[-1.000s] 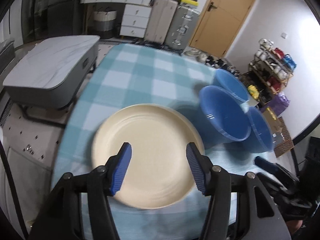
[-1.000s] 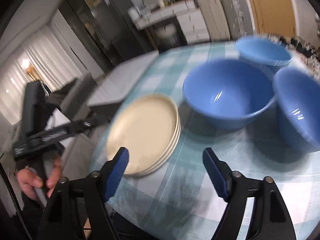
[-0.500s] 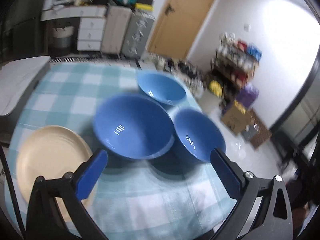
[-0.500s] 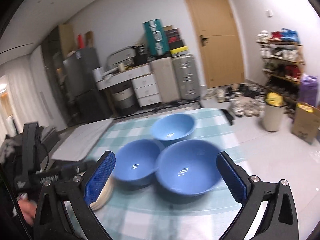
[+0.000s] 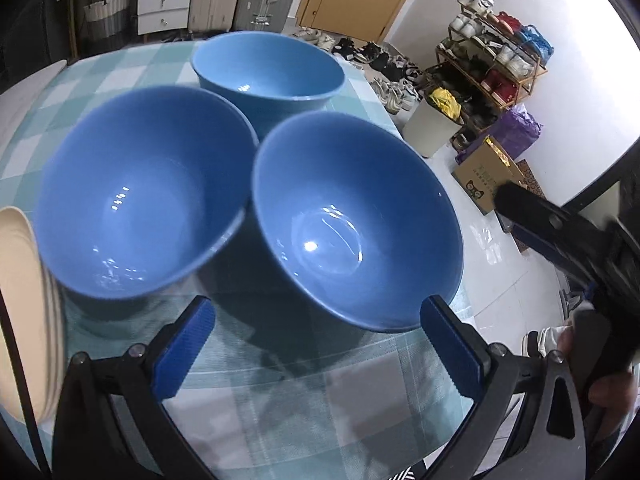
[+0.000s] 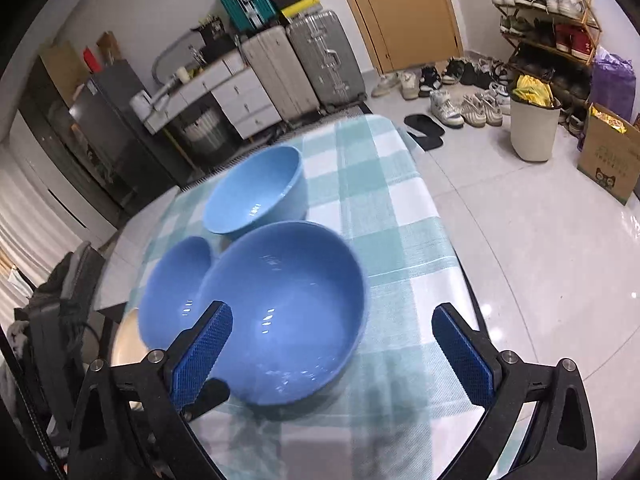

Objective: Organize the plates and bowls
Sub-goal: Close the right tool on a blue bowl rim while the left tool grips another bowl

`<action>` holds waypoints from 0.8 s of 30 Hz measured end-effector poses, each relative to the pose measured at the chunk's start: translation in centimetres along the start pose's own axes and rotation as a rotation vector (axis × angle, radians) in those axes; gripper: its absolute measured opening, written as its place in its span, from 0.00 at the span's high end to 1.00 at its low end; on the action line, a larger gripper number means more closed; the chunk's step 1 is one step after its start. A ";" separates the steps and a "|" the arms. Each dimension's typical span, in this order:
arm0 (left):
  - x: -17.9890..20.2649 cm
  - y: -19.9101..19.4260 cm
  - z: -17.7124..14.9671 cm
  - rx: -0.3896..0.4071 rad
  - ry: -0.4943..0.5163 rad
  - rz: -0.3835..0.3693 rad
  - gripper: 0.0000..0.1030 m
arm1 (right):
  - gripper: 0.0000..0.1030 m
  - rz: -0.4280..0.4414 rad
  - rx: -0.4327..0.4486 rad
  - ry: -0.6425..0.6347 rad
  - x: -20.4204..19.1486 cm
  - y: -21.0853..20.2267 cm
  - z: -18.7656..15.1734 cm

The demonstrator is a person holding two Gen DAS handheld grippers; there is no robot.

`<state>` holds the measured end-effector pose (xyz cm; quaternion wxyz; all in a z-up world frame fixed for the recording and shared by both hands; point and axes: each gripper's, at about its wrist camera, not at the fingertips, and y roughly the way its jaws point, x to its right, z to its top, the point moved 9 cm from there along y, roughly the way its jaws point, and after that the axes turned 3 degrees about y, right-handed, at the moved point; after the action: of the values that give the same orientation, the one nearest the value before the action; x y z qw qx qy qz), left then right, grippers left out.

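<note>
While its blue-padded jaws stand spread wide with nothing between them, the left gripper hangs over the near edge of a table covered in a teal-and-white check cloth, just short of the nearest bowl. The right gripper is likewise fully spread and empty, its left pad over that same bowl's rim. Three blue bowls crowd the cloth: the nearest bowl, a second bowl whose rim looks to touch it, and a paler far bowl behind both. One stack of cream plates sits at the table's left edge; their number cannot be told. Bare cloth lies to the right of the bowls, running to the table's right edge above the white floor.
</note>
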<state>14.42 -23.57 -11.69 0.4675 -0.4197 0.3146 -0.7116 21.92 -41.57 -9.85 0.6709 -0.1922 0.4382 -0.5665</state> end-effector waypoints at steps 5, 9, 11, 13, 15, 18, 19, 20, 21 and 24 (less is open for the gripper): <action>-0.4 1.7 -0.4 -0.042 -0.029 0.024 0.01 | 0.02 -0.011 -0.071 0.006 0.7 3.5 0.0; -1.1 2.4 0.1 -0.043 -0.068 0.045 0.01 | 0.16 -0.026 -0.119 0.014 1.3 5.4 -0.2; -1.5 2.5 0.5 -0.041 -0.088 0.044 0.01 | 0.25 -0.041 -0.162 0.011 1.7 6.7 -0.4; -1.7 2.8 0.9 -0.042 -0.112 0.040 0.01 | 0.30 -0.052 -0.191 0.007 1.9 7.6 -0.7; -2.0 3.0 1.2 -0.042 -0.125 0.040 0.01 | 0.39 -0.060 -0.209 -0.004 1.8 8.2 -0.9; -2.6 3.3 1.5 -0.050 -0.138 0.042 0.02 | 0.51 -0.063 -0.229 -0.008 1.5 8.7 -1.2; -2.7 3.4 1.6 -0.051 -0.145 0.051 0.06 | 0.51 -0.073 -0.232 0.002 1.6 8.8 -1.3; -2.9 3.5 1.7 -0.047 -0.151 0.058 0.14 | 0.52 -0.079 -0.233 0.007 1.6 8.8 -1.3; -3.0 3.5 1.8 -0.040 -0.154 0.061 0.19 | 0.54 -0.083 -0.232 0.013 1.6 8.8 -1.4; -2.9 3.9 1.9 -0.050 -0.141 0.048 0.61 | 0.63 -0.067 -0.245 0.011 1.1 8.9 -1.6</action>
<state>18.26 -22.43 -14.97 0.4948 -0.4724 0.3085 -0.6609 25.87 -39.66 -17.86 0.6207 -0.2839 0.5013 -0.5319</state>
